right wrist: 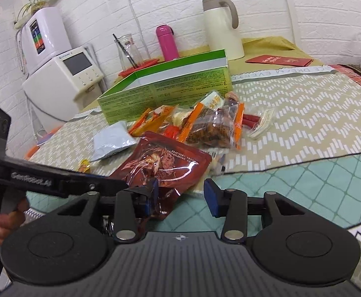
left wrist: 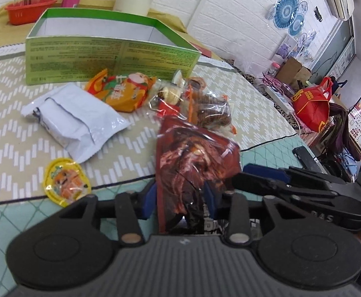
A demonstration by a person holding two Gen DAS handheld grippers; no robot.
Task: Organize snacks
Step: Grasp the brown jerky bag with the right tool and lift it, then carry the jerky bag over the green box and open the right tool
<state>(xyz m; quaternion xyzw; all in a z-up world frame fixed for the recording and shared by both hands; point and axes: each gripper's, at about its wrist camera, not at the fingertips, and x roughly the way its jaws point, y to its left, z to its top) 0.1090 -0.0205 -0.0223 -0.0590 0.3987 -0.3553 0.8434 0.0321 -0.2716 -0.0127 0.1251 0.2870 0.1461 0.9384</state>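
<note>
A dark red-brown snack packet (left wrist: 195, 163) (right wrist: 165, 165) stands between the blue pads of my left gripper (left wrist: 179, 198), which press its crumpled near end. In the right wrist view the left gripper (right wrist: 144, 196) reaches in from the left to that end. My right gripper (right wrist: 183, 191) (left wrist: 249, 175) is open; its left pad touches the packet and its right pad is apart from it. Behind lie a white packet (left wrist: 74, 121), an orange packet (left wrist: 123, 89), clear bags of snacks (left wrist: 205, 109) (right wrist: 212, 126) and a yellow jelly cup (left wrist: 66, 180). An open green box (left wrist: 106, 57) (right wrist: 168, 89) stands beyond them.
A cream jug (right wrist: 221, 27), pink bottle (right wrist: 167, 42), glass (right wrist: 128, 49) and red basket (left wrist: 29, 10) stand behind the box. White appliances (right wrist: 64, 74) are at the left, a red booklet (right wrist: 279, 60) at the right. A hand (right wrist: 0, 225) holds the left gripper's grip.
</note>
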